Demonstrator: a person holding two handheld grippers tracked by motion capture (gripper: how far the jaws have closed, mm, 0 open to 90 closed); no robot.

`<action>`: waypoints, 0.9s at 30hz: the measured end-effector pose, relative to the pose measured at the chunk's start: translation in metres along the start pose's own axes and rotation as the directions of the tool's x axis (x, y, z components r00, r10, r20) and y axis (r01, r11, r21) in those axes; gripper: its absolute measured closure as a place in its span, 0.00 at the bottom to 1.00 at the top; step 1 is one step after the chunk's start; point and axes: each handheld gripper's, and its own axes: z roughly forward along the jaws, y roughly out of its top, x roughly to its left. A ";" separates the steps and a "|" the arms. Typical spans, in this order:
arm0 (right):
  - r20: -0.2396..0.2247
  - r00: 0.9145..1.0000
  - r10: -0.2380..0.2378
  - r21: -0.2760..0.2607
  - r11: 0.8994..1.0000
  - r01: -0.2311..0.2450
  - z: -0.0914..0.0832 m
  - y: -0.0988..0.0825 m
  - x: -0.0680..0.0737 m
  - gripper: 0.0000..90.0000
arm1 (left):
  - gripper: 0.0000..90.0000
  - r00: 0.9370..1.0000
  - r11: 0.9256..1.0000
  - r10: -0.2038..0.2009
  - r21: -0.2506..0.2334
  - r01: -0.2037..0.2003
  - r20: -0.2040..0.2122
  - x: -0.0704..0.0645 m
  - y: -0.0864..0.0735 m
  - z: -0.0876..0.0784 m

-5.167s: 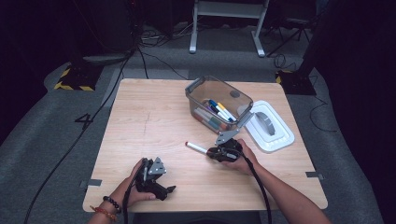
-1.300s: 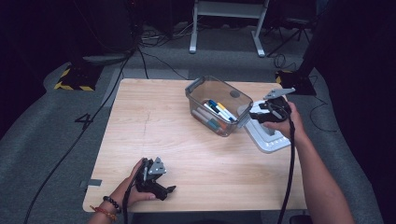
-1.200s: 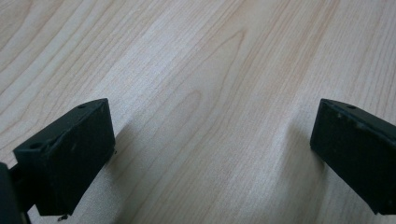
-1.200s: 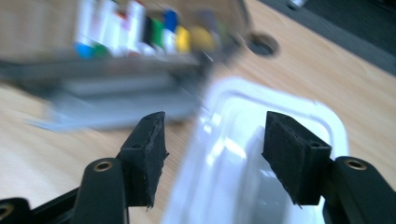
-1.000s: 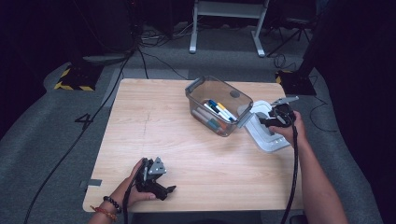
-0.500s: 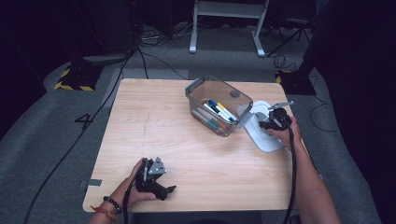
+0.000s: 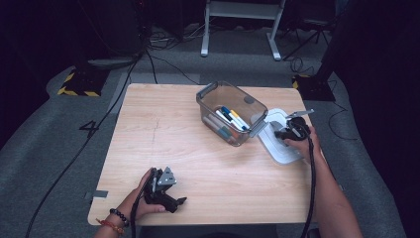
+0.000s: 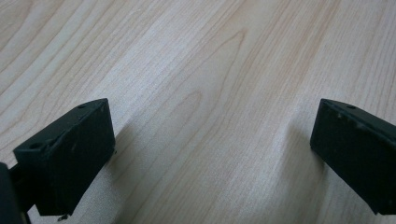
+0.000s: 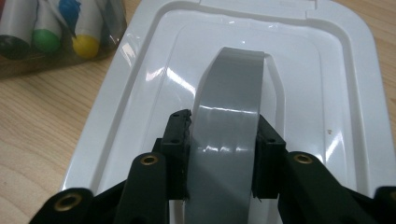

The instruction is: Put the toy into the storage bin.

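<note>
White lid (image 9: 327, 79), grey arched handle (image 9: 231, 93)

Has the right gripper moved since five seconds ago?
Yes. The right gripper went from the table in front of the clear bin to the white lid beside it.

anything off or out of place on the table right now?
Nothing spilled or broken. The clear plastic bin of markers sits skewed to the light wooden table edges, uncovered; its white lid lies flat beside it. The right gripper is clamped on the lid's grey handle. The left gripper rests open on bare wood.
</note>
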 end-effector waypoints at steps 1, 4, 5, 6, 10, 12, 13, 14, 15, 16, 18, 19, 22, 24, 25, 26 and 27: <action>-0.003 1.000 0.004 0.001 1.000 -0.004 0.000 0.000 0.001 0.73 | 0.00 1.000 1.000 0.000 0.000 0.000 0.000 0.000 0.000 0.000; -0.013 1.000 -0.004 0.002 1.000 0.004 -0.001 -0.001 0.004 0.73 | 0.00 1.000 1.000 0.000 0.000 0.000 0.000 0.000 0.000 0.000; -0.015 1.000 -0.008 0.002 1.000 0.008 -0.001 -0.001 0.005 0.73 | 0.00 1.000 1.000 0.000 0.000 0.000 0.000 0.000 0.000 0.000; -0.021 1.000 -0.014 0.001 1.000 0.014 -0.001 -0.001 0.005 0.73 | 0.00 1.000 1.000 0.000 0.000 0.000 0.000 0.000 0.000 0.000; -0.034 0.999 -0.022 0.003 1.000 0.022 -0.001 -0.001 0.008 0.73 | 0.00 1.000 1.000 0.000 0.000 0.000 0.000 0.000 0.000 0.000; -0.042 0.998 -0.036 0.006 0.999 0.037 -0.001 -0.001 0.011 0.73 | 0.00 1.000 1.000 0.000 0.000 0.000 0.000 0.000 0.000 0.000; -0.047 0.998 -0.039 0.008 0.999 0.039 -0.001 0.000 0.013 0.73 | 0.00 1.000 1.000 0.000 0.000 0.000 0.000 0.000 0.000 0.000; -0.049 0.998 -0.042 0.010 0.999 0.043 -0.001 0.000 0.015 0.73 | 0.00 1.000 1.000 0.000 0.000 0.000 0.000 0.000 0.000 0.000; -0.049 0.998 -0.051 0.011 0.999 0.052 0.000 0.001 0.016 0.73 | 0.00 1.000 1.000 0.000 0.000 0.000 0.000 0.000 0.000 0.000; -0.052 0.997 -0.057 0.014 0.998 0.058 0.000 0.001 0.018 0.73 | 0.00 1.000 1.000 0.000 0.000 0.000 0.000 0.000 0.000 0.000; -0.062 0.996 -0.065 0.014 0.998 0.066 0.000 0.002 0.021 0.73 | 0.00 1.000 1.000 0.000 0.000 0.000 0.000 0.000 0.000 0.000; -0.066 0.995 -0.070 0.016 0.997 0.071 0.000 0.002 0.022 0.73 | 0.00 1.000 1.000 0.000 0.000 0.000 0.000 0.000 0.000 0.000; -0.075 0.994 -0.077 0.017 0.997 0.078 0.001 0.003 0.024 0.73 | 0.00 1.000 1.000 0.000 0.000 0.000 0.000 0.000 0.000 0.000; -0.078 0.994 -0.075 0.017 0.997 0.076 0.001 0.002 0.024 0.73 | 0.00 1.000 1.000 0.001 0.000 -0.001 0.001 0.000 0.000 0.000; -0.081 0.994 -0.072 0.016 0.997 0.074 0.001 0.002 0.024 0.74 | 0.00 1.000 1.000 0.002 0.000 -0.002 0.002 0.000 0.000 0.000; -0.083 0.994 -0.068 0.015 0.997 0.070 0.001 0.002 0.023 0.74 | 0.00 1.000 1.000 0.005 0.001 -0.005 0.002 0.001 0.000 0.000; -0.087 0.994 -0.063 0.016 0.998 0.065 0.000 0.002 0.023 0.74 | 0.00 1.000 1.000 0.007 0.002 -0.007 0.003 0.001 0.000 0.000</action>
